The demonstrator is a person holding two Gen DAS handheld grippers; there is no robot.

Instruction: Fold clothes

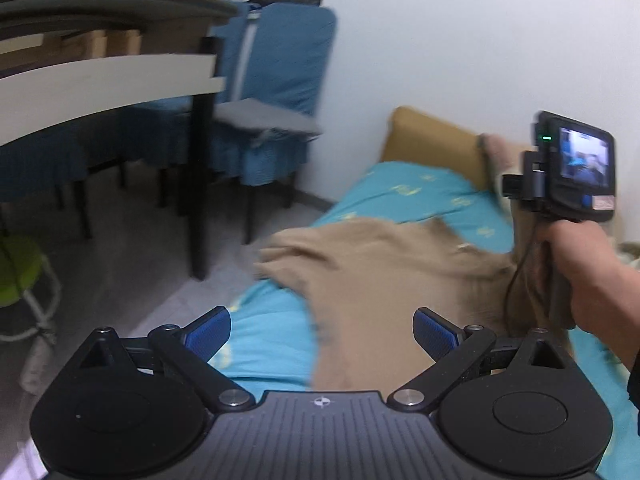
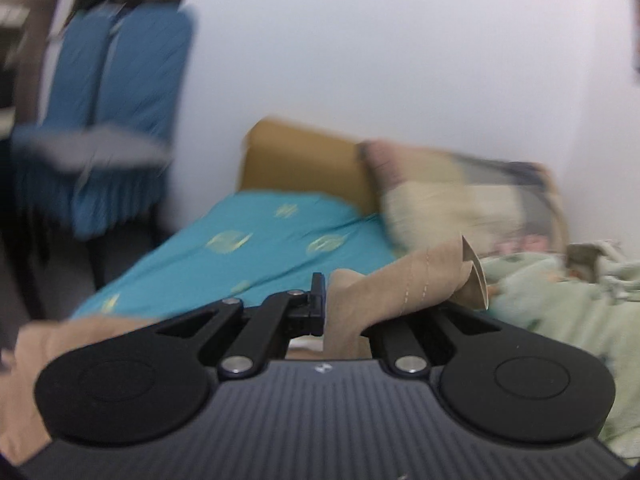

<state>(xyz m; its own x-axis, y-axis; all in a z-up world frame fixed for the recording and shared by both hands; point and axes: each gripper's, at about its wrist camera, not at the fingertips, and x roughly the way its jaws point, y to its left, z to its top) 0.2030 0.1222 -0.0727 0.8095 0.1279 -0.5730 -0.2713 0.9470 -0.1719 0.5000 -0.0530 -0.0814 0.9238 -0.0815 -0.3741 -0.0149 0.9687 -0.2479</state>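
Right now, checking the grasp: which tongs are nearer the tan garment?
Right. The right tongs are shut on the tan garment; the left tongs hover open above it.

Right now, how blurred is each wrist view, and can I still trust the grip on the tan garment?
Left wrist view: moderate motion blur, tan garment smeared, left tool open and sharp. Right wrist view: heavier smear on the blue chair and pillow; right tool clearly pinches the garment.

Counting what is showing in both views

One tan garment (image 1: 384,276) is lying on one turquoise sheet (image 1: 276,344); two grippers, left gripper (image 1: 322,334) and right gripper (image 2: 340,312), are showing, with two blue-covered chairs (image 1: 280,80), two cushions (image 2: 460,200), one green stool (image 1: 18,272) and one table (image 1: 108,12).
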